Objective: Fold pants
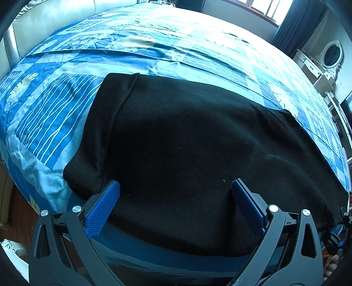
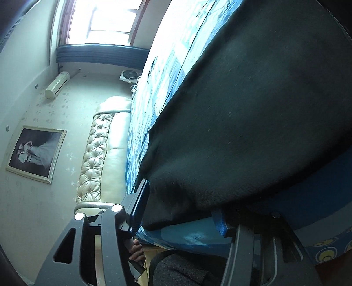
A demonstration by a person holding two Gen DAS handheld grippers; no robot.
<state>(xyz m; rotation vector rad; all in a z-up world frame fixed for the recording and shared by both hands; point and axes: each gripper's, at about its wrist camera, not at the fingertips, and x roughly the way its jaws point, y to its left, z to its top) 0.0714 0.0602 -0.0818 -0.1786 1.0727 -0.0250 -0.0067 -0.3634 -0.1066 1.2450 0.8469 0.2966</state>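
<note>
Your left tongs are spread wide, both blue pads hovering over the near part of the black pants with nothing pinched between them. Your right tongs are turned on their side at the near edge of the bed: one pad sits against the outer face of the pants, the other pad is down by the mattress edge, mostly hidden under the cloth. The fingers stand apart, but whether they are clamping the fabric, you cannot tell from this angle.

The pants lie flat and wide on the blue patterned bedsheet, close to the near side of the bed. In the left view their near hem runs just short of the mattress edge, with a thin strip of sheet showing below it. On the left side a folded layer overlaps the main panel. The far edge of the cloth is straight, and beyond it there is plenty of bare sheet for moving.

The padded cream headboard stands off to the left end, well apart from the pants. A white dresser with an oval mirror sits beyond the far right corner. In the right view a window, an air conditioner and a framed picture line the walls.
</note>
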